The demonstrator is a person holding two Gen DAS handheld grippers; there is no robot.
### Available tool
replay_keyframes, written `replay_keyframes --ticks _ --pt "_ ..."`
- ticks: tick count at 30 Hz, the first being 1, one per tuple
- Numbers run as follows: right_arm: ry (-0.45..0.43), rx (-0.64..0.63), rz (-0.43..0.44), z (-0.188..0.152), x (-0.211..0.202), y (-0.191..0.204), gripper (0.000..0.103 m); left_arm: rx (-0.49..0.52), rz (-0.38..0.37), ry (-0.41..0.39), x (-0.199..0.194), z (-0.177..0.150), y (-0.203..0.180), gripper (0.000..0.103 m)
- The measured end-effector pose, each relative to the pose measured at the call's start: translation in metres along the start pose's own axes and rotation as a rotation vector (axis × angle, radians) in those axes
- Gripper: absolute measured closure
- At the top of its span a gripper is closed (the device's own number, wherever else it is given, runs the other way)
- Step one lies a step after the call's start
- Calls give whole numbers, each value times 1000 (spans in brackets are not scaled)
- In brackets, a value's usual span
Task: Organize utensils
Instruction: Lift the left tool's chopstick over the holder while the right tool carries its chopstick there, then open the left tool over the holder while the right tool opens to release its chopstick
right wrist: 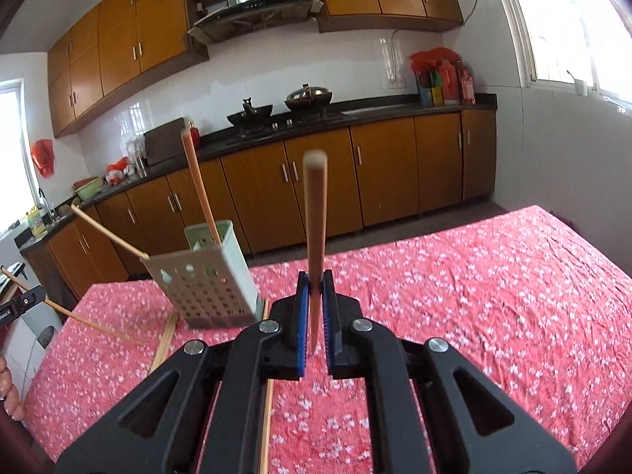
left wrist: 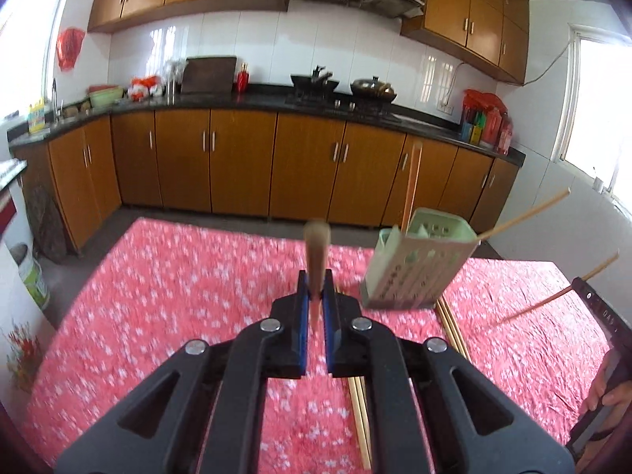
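Bamboo shows first in the left wrist view: the left gripper (left wrist: pixel 316 296) has its jaws pinching one chopstick (left wrist: pixel 316 252), raised over the red floral bench (left wrist: pixel 158 276); the pale green holder (left wrist: pixel 418 264) stands near, to its right, two sticks already in it. Loose chopsticks (left wrist: pixel 359 407) lie below, partly hidden by the tool. In the right wrist view, the right gripper (right wrist: pixel 315 300) likewise clamps a chopstick (right wrist: pixel 315 213), with the holder (right wrist: pixel 205 276) to its left. Best tip each stick upright, thin end down, over the holder's mouth before letting go. Motion blur hides the holder's compartments.
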State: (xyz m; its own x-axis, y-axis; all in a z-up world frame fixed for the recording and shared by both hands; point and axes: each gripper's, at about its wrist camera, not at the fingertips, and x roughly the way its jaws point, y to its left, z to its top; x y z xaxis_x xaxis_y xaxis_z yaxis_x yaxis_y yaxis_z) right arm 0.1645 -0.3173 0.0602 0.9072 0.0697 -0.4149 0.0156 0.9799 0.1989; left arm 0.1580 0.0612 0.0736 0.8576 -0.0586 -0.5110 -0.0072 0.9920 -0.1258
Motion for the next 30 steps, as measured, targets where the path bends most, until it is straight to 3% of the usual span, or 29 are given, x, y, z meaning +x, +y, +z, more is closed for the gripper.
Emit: replay_keyframes --ticks 7,17,23,30 --pt "-76 9 87 39 -21 18 96 48 -43 -71 -23 31 -21 96" --pt "-243 4 228 89 -38 67 96 44 -167 -210 -53 83 -71 96" --pt "-313 -29 205 99 -15 89 96 13 -167 -271 -32 110 -88 96" --pt "-236 -42 156 85 38 91 96 -4 -162 -186 26 100 -88 96"
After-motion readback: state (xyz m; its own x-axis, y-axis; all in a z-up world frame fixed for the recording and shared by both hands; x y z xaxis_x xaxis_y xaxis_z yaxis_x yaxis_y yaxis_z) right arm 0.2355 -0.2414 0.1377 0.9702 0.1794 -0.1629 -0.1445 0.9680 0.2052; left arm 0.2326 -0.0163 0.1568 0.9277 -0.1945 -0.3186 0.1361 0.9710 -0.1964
